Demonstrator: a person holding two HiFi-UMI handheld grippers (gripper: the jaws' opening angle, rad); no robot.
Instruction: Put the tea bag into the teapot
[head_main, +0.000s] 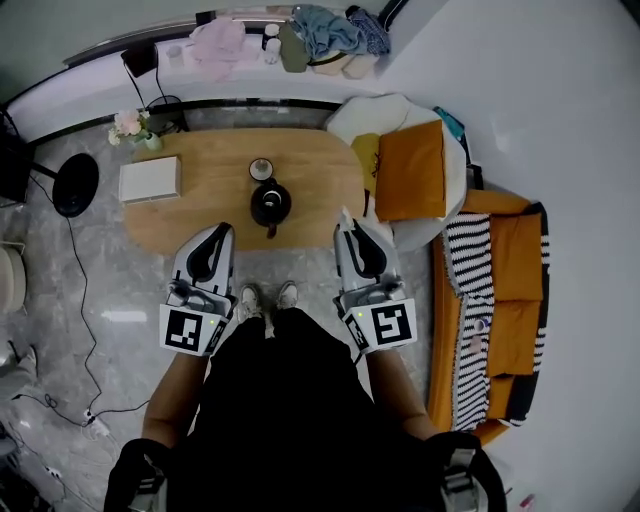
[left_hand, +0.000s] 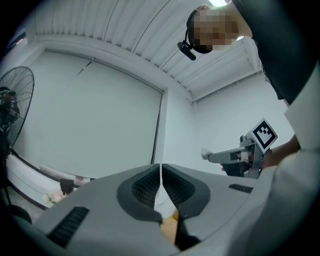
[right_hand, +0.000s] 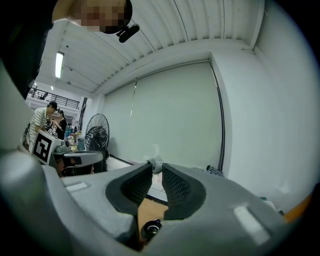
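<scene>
Seen from above, a person in dark clothing stands at the near edge of an oval wooden bench (head_main: 200, 215), with a gripper in each hand. Each gripper carries a cube (head_main: 192, 331) printed with a black-and-white square marker pattern. A black teapot (head_main: 270, 203) sits at the centre of the frame on the bench. Just above it is a small cup (head_main: 261, 168), and a white box (head_main: 150, 180) lies to the left. The left gripper (head_main: 224, 229) is at lower left with its ribbed fingers (left_hand: 145, 187) pressed together and nothing between them. The right gripper (head_main: 345, 222) is at lower right, and its fingers are pinched on a small crumpled white tea bag (right_hand: 156, 161) at the very tips. From above, the tea bag is only a pale speck, short of the teapot and to its right. In the right gripper view, the teapot shows only as a dark sliver through the gap beneath the fingers.
</scene>
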